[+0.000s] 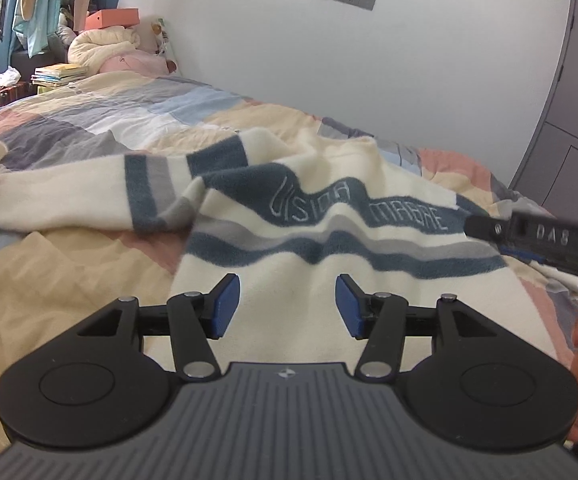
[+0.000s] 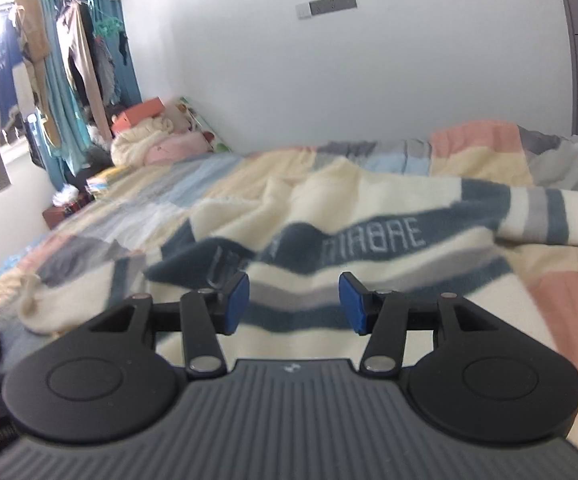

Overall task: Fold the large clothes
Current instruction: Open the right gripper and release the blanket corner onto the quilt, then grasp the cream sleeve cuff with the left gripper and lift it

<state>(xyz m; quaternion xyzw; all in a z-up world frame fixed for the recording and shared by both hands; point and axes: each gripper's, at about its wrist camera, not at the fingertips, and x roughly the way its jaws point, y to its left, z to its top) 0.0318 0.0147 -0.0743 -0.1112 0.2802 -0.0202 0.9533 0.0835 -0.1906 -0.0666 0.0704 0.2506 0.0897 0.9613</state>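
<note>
A cream sweater [image 1: 289, 280] with blue and grey stripes and stitched lettering lies rumpled on the bed. One sleeve [image 1: 69, 196] stretches left. My left gripper [image 1: 287, 305] is open and empty, just above the sweater's lower body. The right gripper's body [image 1: 537, 240] shows at the right edge of the left wrist view, held by a hand. In the right wrist view the sweater [image 2: 329, 248] lies ahead, with its other sleeve [image 2: 549, 216] reaching right. My right gripper [image 2: 294, 302] is open and empty above the striped part.
The bed has a patchwork quilt [image 1: 89, 120] in pastel squares. Pillows, a rolled blanket [image 1: 101, 46] and a stack of books [image 1: 59, 74] sit at the far end. Hanging clothes [image 2: 69, 60] fill the far left. A grey wardrobe [image 1: 569, 120] stands at the right by the white wall.
</note>
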